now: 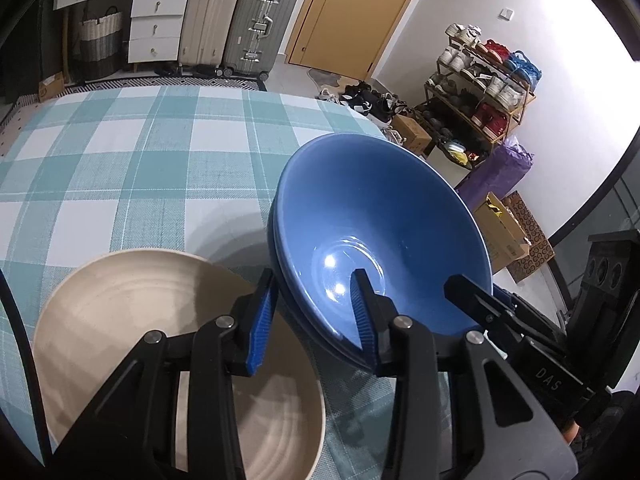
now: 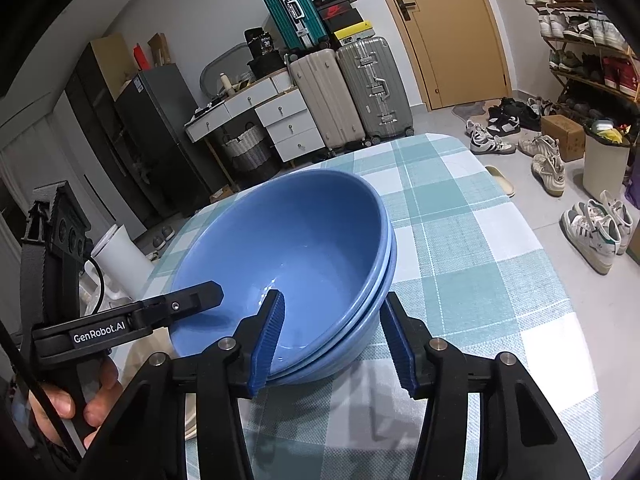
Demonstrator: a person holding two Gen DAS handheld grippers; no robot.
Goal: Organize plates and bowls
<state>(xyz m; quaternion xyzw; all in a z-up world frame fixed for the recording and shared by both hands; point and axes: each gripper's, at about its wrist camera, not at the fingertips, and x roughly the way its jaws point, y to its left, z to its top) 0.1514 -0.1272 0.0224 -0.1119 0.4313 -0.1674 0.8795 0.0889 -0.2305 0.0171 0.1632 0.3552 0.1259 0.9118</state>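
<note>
Two blue bowls (image 1: 380, 208), nested one inside the other, sitting on the checked table (image 1: 120, 160), close to its right-hand edge in the left wrist view. Left claw (image 1: 313, 274) straddling the near-left rim, one blue pad flat on the inside wall, the other up against the outside of the lower bowl, so pinching both rims together by the look of things. Right claw (image 2: 332, 295) straddling the opposite side the same way, inner pad on the inside wall, outer pad right beside the outer bowl. Can't tell whether pressing yet or just short of contact. Cream dish (image 1: 120, 320) just left of the stack, partly under the left claw. Looks like a two-handed lift of the whole stack, barely started, bowls apparently not yet off the cloth. To do this bit well: get the right side firmly seated before any lifting, keep the pads biting across both rims rather than only the top bowl, then raise both hands together and level. Glazed, smooth and probably heavy-ish, so no yanking and no tipping toward either side. Also worth watching the cream dish on the way up, to avoid clipping its rim with the left claw's outer finger.
</note>
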